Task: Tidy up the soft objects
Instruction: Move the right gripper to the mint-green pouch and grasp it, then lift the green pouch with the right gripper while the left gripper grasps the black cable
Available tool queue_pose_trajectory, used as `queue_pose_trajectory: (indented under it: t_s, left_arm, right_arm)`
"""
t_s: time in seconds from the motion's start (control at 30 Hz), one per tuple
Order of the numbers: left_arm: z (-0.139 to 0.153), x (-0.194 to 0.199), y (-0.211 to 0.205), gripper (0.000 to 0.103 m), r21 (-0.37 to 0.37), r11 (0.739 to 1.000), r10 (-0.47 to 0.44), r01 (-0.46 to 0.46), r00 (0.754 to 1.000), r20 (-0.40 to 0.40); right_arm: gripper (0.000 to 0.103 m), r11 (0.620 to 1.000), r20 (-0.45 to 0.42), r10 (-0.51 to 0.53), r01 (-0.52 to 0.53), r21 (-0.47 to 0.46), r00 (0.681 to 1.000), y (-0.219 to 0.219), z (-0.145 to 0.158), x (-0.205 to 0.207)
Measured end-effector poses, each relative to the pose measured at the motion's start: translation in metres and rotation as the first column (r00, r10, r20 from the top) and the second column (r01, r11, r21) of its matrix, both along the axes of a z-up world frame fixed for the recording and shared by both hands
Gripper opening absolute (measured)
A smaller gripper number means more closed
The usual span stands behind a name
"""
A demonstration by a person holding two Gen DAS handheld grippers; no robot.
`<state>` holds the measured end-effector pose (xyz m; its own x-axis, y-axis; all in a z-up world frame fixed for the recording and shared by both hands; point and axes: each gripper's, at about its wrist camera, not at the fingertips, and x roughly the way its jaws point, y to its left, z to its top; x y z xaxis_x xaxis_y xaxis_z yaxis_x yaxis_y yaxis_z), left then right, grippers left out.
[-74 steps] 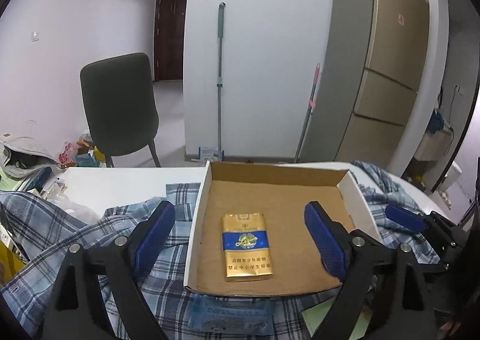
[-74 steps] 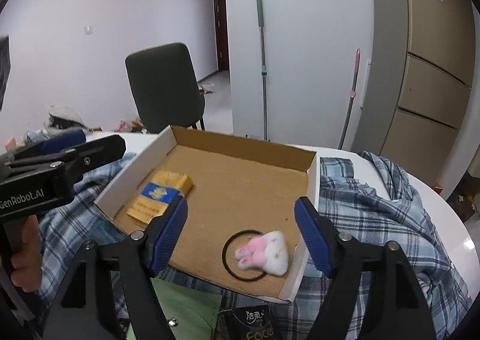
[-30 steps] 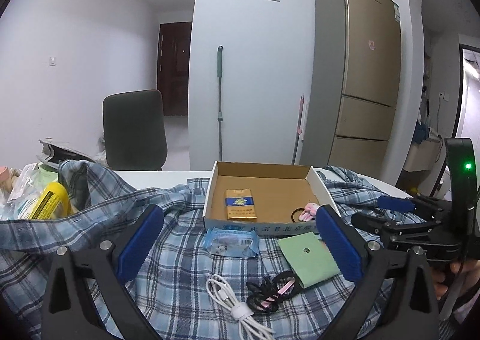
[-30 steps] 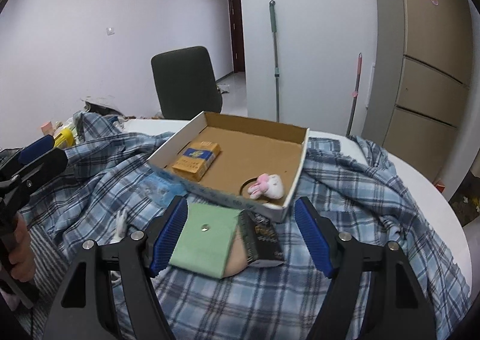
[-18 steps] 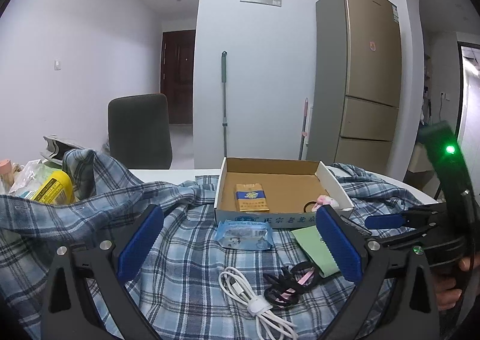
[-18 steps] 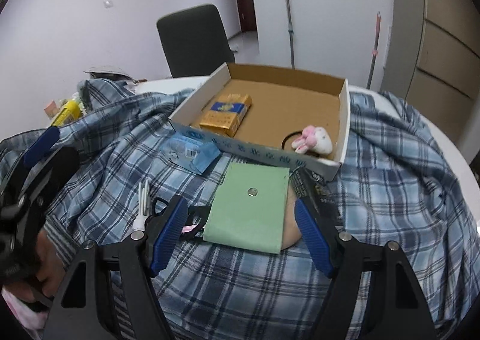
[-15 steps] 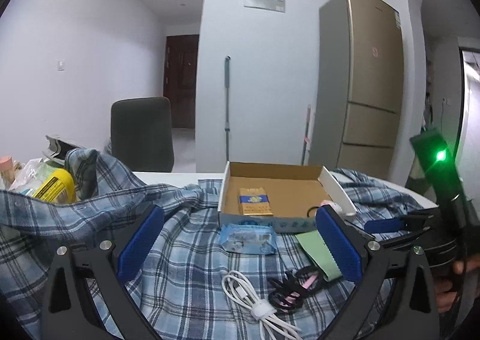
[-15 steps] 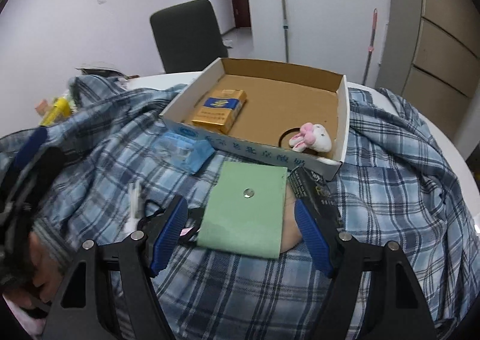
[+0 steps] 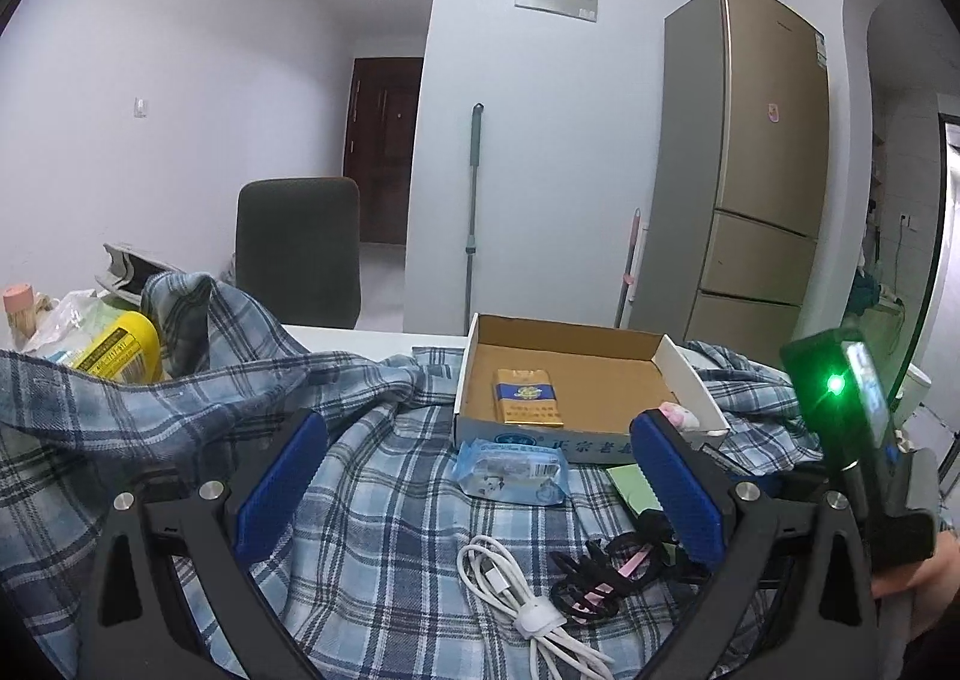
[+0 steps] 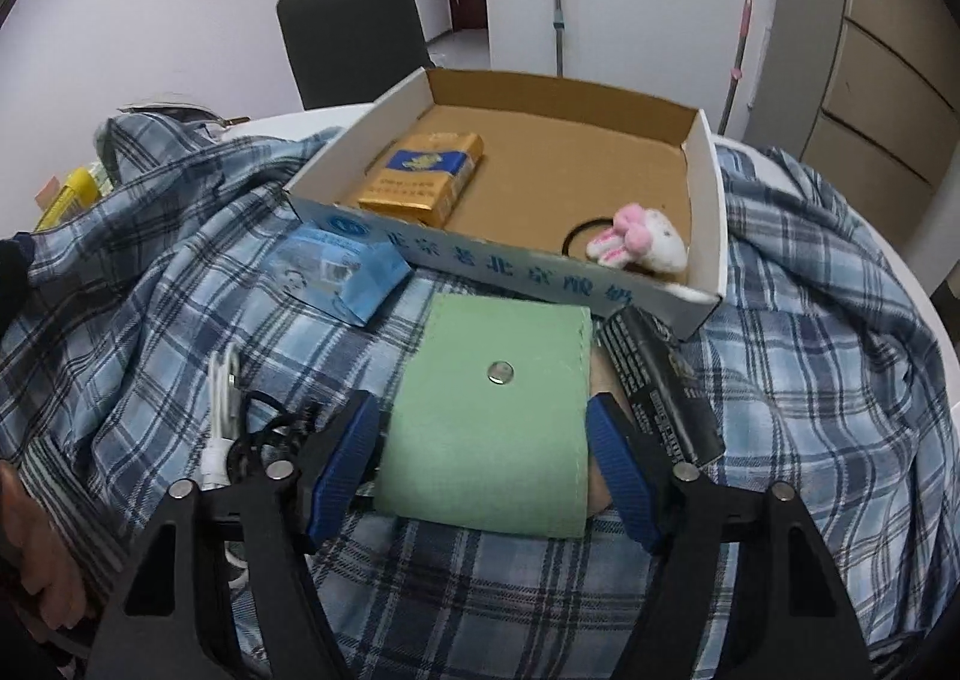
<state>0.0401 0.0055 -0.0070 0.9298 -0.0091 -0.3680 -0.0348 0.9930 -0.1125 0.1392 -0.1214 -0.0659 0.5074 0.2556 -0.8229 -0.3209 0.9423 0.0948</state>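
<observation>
I have my right gripper (image 10: 483,461) straddling the green fabric pouch (image 10: 492,419), which lies flat on the plaid shirt (image 10: 798,356) just near of the cardboard box (image 10: 711,200). Its jaws have just been closing in but the blue pads (image 10: 345,455) stand beside the pouch's left and right edges, not yet pressing. I judge the pouch light, soft and floppy, with a metal snap at its middle; squeezed across its width it will likely buckle, so I would pinch one edge firmly. A black packet (image 10: 663,380) lies touching its right side and could get caught. My left gripper (image 9: 477,485) hangs spread and empty above the white cable (image 9: 522,602) and hair ties (image 9: 600,569).
</observation>
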Motion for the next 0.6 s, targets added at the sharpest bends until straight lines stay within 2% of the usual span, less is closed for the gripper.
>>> queue_pose_trajectory:
  t_s: [0.27,0.4,0.53,0.6]
  left_arm:
    - [-0.0015,0.0019,0.0009,0.103,-0.006,1.000,-0.005,0.005,1.000,-0.010]
    - [-0.0017,0.0023,0.0007,0.103,-0.008,1.000,-0.005,0.005,1.000,-0.011]
    - [-0.0016,0.0027,0.0005,0.103,-0.006,1.000,-0.006,0.006,1.000,-0.012]
    - [-0.0015,0.0029,0.0001,0.103,-0.007,1.000,-0.007,0.007,1.000,-0.009]
  right_arm:
    - [0.070,1.000,0.011,0.021,-0.021,-0.015,1.000,0.0043,-0.0053,0.0010]
    - [0.069,1.000,0.004,0.011,-0.011,0.017,1.000,-0.0005,-0.0044,0.0028]
    - [0.067,0.999,0.030,0.033,-0.032,-0.032,0.999,0.0038,-0.0058,-0.0014]
    - [0.066,0.998,0.023,0.063,-0.063,-0.004,0.998,0.0023,-0.0005,-0.0050]
